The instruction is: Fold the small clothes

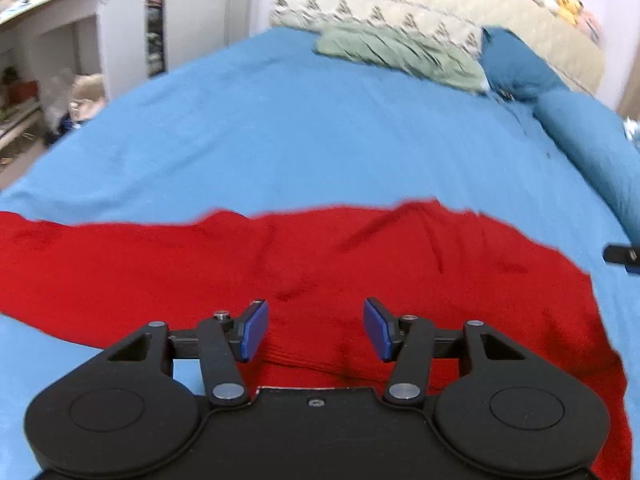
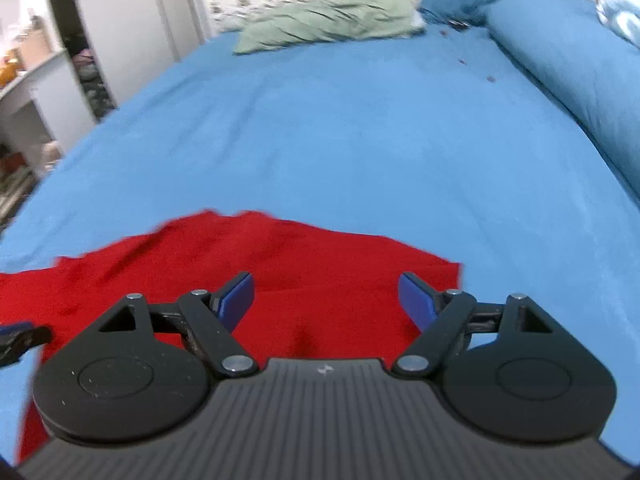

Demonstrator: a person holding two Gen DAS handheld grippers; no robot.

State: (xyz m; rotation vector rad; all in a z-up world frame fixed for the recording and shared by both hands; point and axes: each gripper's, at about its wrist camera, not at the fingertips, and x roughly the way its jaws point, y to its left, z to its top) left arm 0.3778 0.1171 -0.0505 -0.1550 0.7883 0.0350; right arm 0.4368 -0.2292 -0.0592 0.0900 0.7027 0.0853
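Both tongs, left (image 1: 316,330) and right (image 2: 326,302), spread apart over red garment (image 1: 280,264)

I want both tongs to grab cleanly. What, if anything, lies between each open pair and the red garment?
Nothing visible. The left tongs and right tongs both hang open directly over the red garment, which lies spread on the blue bedsheet, with no object between.

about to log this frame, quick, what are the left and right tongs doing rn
Left tongs: open, holding nothing, above the red garment.
Right tongs: open, holding nothing, above the same garment's right part.
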